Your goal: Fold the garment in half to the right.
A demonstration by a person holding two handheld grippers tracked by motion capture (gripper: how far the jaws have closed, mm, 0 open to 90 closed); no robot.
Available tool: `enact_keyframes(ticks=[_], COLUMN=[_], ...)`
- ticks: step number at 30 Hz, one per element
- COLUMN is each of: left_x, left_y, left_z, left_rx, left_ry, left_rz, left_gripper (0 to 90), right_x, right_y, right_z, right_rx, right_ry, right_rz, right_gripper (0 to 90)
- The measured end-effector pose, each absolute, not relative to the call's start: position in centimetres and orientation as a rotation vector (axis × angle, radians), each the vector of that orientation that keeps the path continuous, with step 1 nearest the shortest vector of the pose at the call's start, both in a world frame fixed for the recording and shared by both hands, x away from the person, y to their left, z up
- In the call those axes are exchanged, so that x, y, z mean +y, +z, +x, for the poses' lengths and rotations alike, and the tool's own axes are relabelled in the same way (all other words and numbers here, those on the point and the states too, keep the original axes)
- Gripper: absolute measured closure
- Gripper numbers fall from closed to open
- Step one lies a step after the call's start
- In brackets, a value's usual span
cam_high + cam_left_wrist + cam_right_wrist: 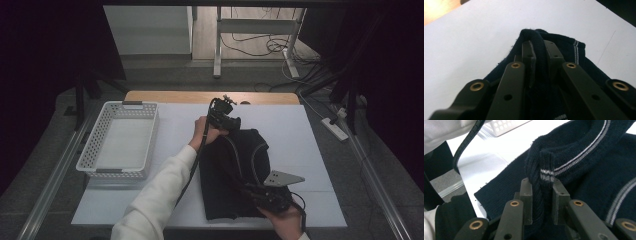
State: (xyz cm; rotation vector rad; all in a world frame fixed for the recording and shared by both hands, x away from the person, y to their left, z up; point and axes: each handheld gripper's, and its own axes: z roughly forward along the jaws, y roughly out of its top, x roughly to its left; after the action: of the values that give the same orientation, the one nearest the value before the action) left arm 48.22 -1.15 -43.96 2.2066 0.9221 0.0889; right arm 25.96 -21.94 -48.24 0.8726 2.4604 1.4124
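Note:
A dark navy knitted garment with thin pale stripes lies folded on the white table cover. My left gripper is at its far edge, shut on a fold of the knit that stands up between its pads. Near the table's front edge my right gripper is shut on a striped ribbed edge of the same garment, pinched between its pads. A hand holds each gripper.
A white perforated basket stands at the left of the table, with nothing in it. A white sleeve and a black cable cross the front left. Beyond the table are desk legs and floor cables.

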Motion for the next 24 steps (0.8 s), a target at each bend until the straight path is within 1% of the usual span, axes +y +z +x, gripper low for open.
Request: enact_keyframes(ticks=[7,20,21,22,23,24], left_x=[-2.4,-3.4,-3.5,-3.5,-3.6,-3.7], left_y=[-44.7,-44.7,-44.7,-44.7,-44.6,-44.5], left_z=[48.8,49.0,49.0,49.0,49.0,48.9], left_rx=[0.921,0.898,0.897,0.893,0.888,0.887], left_ry=[0.073,0.077,0.080,0.089,0.102,0.115], left_rz=[2.216,2.230,2.225,2.223,2.215,2.205], left_gripper=[79.0,75.9,74.5,70.9,62.6,51.4], right_x=[-23.0,-23.9,-23.9,-24.0,-24.0,-24.1], right_y=[-48.6,-48.9,-49.0,-49.0,-49.0,-49.1], right_z=[26.0,25.7,25.6,25.6,25.5,25.5], right_rx=[2.455,2.450,2.445,2.445,2.448,2.448], right_ry=[1.387,1.337,1.337,1.329,1.315,1.295], right_rz=[0.917,0.944,0.942,0.942,0.945,0.952], right_gripper=[74.2,72.4,72.0,70.3,66.7,61.6])
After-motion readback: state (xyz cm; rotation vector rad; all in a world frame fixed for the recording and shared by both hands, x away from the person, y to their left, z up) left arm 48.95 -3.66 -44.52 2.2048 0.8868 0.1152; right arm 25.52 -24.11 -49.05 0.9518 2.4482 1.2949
